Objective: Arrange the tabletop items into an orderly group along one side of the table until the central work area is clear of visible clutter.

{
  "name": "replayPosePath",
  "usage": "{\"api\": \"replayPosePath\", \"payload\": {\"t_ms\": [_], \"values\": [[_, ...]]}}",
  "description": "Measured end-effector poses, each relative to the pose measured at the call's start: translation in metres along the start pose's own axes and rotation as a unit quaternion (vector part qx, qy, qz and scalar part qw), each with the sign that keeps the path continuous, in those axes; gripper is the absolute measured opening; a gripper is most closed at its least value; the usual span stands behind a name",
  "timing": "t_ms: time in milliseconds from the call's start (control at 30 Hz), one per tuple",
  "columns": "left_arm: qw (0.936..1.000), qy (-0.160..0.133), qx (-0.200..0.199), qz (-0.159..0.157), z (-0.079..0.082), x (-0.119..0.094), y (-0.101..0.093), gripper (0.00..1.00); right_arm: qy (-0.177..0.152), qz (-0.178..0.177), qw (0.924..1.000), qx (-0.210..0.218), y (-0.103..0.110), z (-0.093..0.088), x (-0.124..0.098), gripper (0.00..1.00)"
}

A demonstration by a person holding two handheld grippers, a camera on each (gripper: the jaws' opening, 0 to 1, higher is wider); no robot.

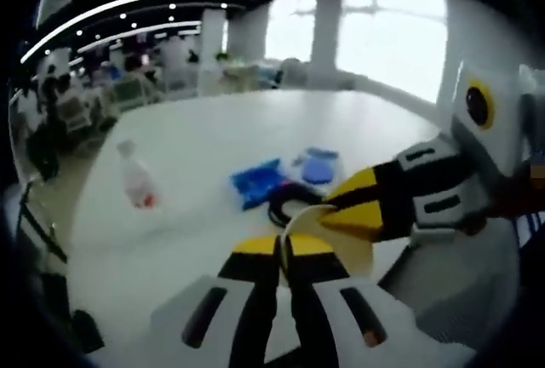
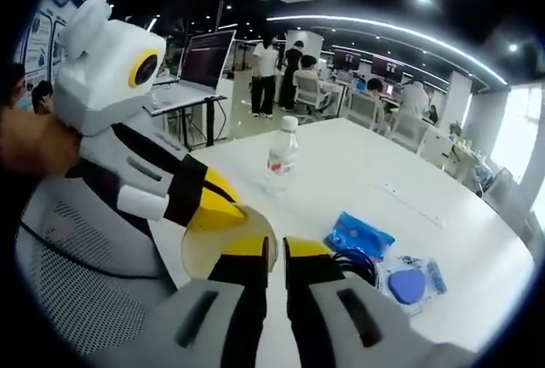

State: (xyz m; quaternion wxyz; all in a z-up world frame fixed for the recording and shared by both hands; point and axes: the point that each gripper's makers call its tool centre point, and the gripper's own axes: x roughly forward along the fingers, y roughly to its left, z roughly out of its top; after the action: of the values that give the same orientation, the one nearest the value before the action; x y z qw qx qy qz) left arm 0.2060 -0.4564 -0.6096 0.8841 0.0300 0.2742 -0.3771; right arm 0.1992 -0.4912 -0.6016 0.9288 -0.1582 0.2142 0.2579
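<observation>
A thin pale yellow round disc (image 2: 223,253) hangs above the white table (image 2: 366,168), pinched at its edges by both grippers. My right gripper (image 2: 274,253) is shut on the disc's near edge. In the right gripper view my left gripper (image 2: 228,209) comes in from the left, closed on the far edge. In the left gripper view my left gripper (image 1: 282,244) grips the disc (image 1: 341,249), and my right gripper (image 1: 330,208) bites it from the right. A clear bottle with a red label (image 1: 136,182) (image 2: 282,157) stands upright on the table.
A blue packet (image 1: 255,182) (image 2: 358,236), a coiled black cable (image 1: 285,204) (image 2: 353,264) and a clear pack holding a blue round piece (image 1: 317,166) (image 2: 411,283) lie together. A grey mesh chair (image 2: 77,249) sits below the left gripper. Desks and people are behind.
</observation>
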Motion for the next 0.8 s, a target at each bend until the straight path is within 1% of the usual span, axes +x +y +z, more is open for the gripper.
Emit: {"api": "replayPosePath", "payload": {"t_ms": [33, 100, 167, 267, 367, 467, 567, 633, 700, 733, 800], "values": [[0.9999, 0.002, -0.013, 0.002, 0.000, 0.000, 0.001, 0.01, -0.002, -0.002, 1.0000, 0.001, -0.001, 0.001, 0.000, 0.04], [0.9997, 0.001, -0.023, 0.000, -0.001, 0.001, 0.001, 0.01, -0.003, -0.003, 1.0000, -0.001, -0.002, 0.002, 0.001, 0.03], [0.9996, 0.000, -0.028, 0.000, -0.001, 0.001, 0.001, 0.01, -0.002, -0.001, 1.0000, 0.006, -0.004, 0.003, 0.002, 0.03], [0.9999, -0.006, -0.014, -0.003, 0.001, 0.000, -0.001, 0.02, 0.000, 0.003, 0.9999, 0.017, -0.005, 0.001, 0.002, 0.02], [0.9999, -0.011, -0.001, -0.009, 0.004, 0.000, -0.003, 0.04, 0.004, 0.003, 0.9999, 0.014, -0.005, 0.000, 0.002, 0.01], [0.9995, -0.022, 0.018, -0.016, 0.008, -0.001, -0.007, 0.14, 0.004, 0.002, 0.9998, 0.020, -0.008, 0.000, 0.003, 0.01], [0.9973, -0.039, 0.058, -0.023, 0.015, -0.002, -0.011, 0.22, 0.004, 0.002, 0.9998, 0.022, -0.010, 0.003, 0.004, 0.01], [0.9962, -0.039, 0.072, -0.027, 0.015, -0.004, -0.014, 0.26, 0.004, 0.002, 0.9997, 0.023, -0.012, 0.004, 0.004, 0.01], [0.9955, -0.028, 0.084, -0.035, 0.012, -0.005, -0.016, 0.29, 0.005, 0.003, 0.9996, 0.028, -0.014, 0.005, 0.005, 0.01], [0.9951, -0.028, 0.088, -0.035, 0.011, -0.006, -0.016, 0.31, 0.005, 0.004, 0.9995, 0.029, -0.014, 0.005, 0.005, 0.01], [0.9933, -0.039, 0.101, -0.039, 0.014, -0.010, -0.017, 0.37, 0.006, 0.005, 0.9994, 0.033, -0.017, 0.006, 0.005, 0.01]]}}
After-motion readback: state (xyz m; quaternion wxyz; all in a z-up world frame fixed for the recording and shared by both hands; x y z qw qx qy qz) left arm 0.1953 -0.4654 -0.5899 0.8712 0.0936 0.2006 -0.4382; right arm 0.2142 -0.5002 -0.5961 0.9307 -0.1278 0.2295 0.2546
